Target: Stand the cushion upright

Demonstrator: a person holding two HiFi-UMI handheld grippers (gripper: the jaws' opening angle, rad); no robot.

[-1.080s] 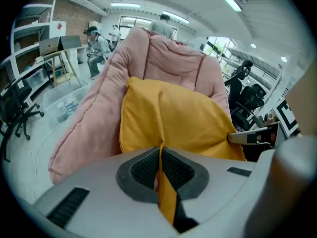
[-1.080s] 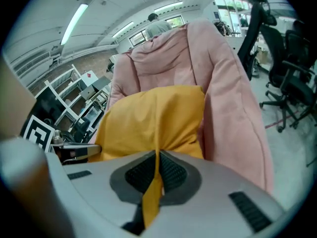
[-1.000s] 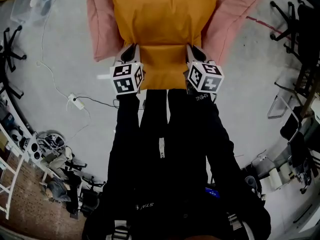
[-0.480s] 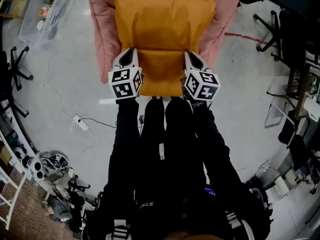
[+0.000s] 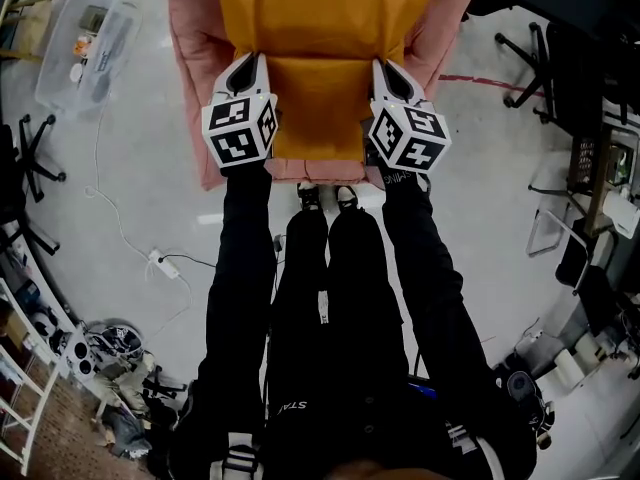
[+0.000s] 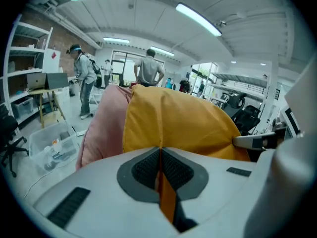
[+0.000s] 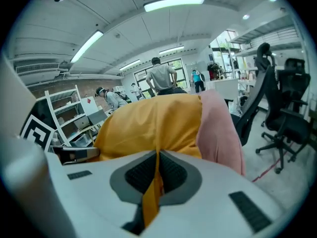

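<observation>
Clear plastic storage bin (image 5: 85, 48) sits far left on the grey floor (image 5: 130, 188) in head view, w/ small items inside. Nearer the person (image 5: 330, 368), a white power strip (image 5: 160, 265) lies on its cable.

Next is the left gripper (image 5: 251, 61), held out on a black-sleeved arm (image 5: 245, 268), marker cube facing up. Its jaws are pressed together w/ a thin fold of orange fabric pinched between the pads. Left gripper view shows that strip running down through the slit.

The fabric belongs to the plump orange fabric cushion (image 5: 325, 28), which lies centre-frame on top of a bigger pink padded cushion (image 5: 195, 68). Pink shows along both sides & as a strip under the near edge. Orange cushion's far end runs out of frame at top. The grippers grip opp. sides of its narrower near section.

In both gripper views the orange bulk swells up ahead of the jaws, pink beside it, w/ people (image 6: 148, 71) standing in the bg.

Right gripper (image 5: 382, 66) mirrors the left: jaws closed tight on an orange fold, no gap visible.

Further right, a red line (image 5: 480, 80) marks the floor, then black office chairs (image 5: 560, 58) at the edge.
</observation>
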